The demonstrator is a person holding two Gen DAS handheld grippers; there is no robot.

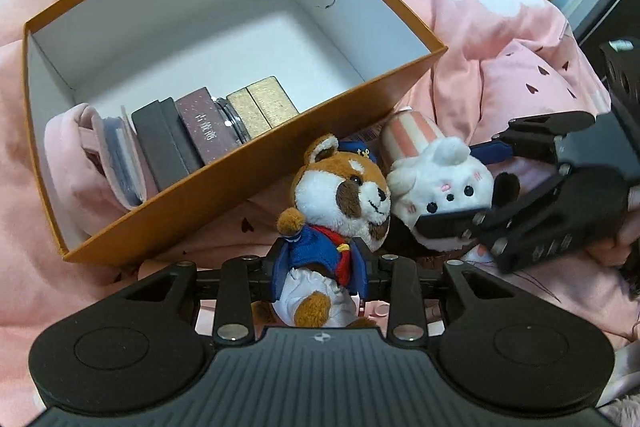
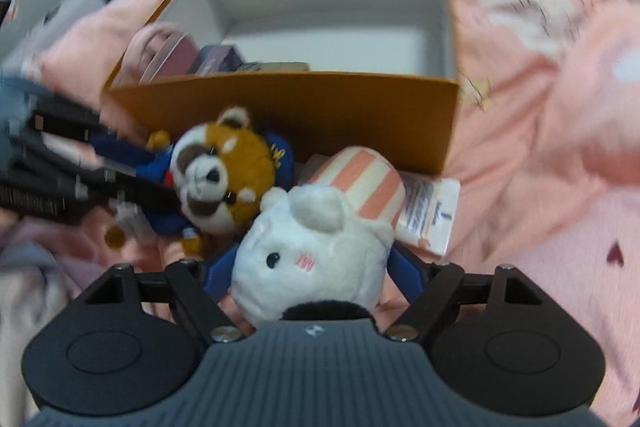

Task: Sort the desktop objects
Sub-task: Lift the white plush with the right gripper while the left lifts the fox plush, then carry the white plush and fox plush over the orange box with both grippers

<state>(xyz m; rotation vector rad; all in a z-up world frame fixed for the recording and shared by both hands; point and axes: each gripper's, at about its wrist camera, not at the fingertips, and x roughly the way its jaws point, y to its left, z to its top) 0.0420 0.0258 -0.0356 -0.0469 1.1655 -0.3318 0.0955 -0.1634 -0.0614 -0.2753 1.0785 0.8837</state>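
My left gripper (image 1: 320,267) is shut on a brown raccoon plush (image 1: 344,195) in blue clothes, gripping its body just in front of the orange box (image 1: 240,167). My right gripper (image 2: 310,267) is shut on a white bunny plush (image 2: 312,259) with a pink striped hat, next to the raccoon plush (image 2: 224,179). In the left wrist view the right gripper (image 1: 472,187) comes in from the right around the bunny plush (image 1: 440,183). The two plushes touch head to head. The box (image 2: 320,107) holds several small boxes and a pink pouch (image 1: 92,155) at its left end.
Everything lies on a rumpled pink blanket (image 1: 500,27). A small white packet (image 2: 430,219) lies behind the bunny plush against the box wall. The right half of the box floor (image 1: 240,39) is bare white.
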